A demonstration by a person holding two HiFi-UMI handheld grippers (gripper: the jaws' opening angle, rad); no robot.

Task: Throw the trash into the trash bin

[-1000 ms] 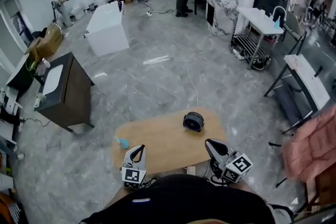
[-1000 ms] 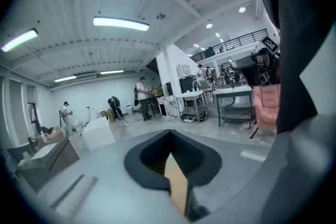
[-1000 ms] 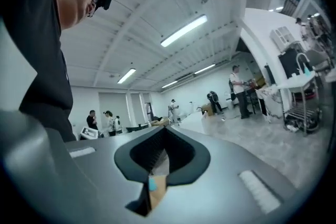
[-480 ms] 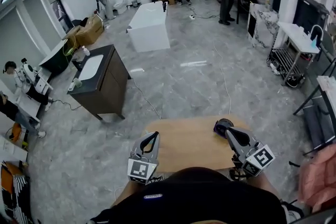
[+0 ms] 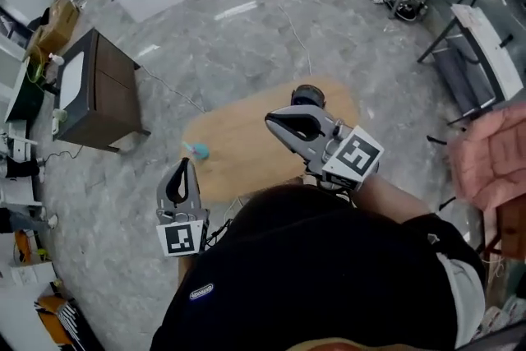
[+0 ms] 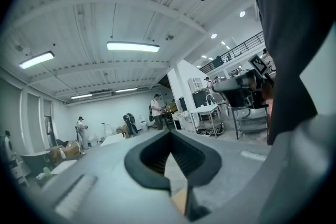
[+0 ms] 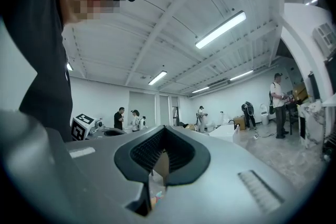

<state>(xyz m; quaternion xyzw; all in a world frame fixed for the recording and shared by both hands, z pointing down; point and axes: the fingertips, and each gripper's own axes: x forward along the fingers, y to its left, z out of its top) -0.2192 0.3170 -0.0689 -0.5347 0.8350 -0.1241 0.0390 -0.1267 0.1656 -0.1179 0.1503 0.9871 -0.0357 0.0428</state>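
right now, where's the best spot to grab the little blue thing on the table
Probably across its middle, from above: the blue thing is small and lies low on the table near its left edge, closest to the left gripper.

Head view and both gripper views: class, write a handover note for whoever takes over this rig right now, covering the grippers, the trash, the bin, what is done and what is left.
Left gripper: shut, empty, by the table's near-left edge.
Right gripper: shut, empty, over the table.
Trash: a small blue piece lies at the table's left edge.
Bin: the dark round container at the far edge is apparently it.
Done: nothing yet.
Left: grasp the blue piece and drop it in the container.
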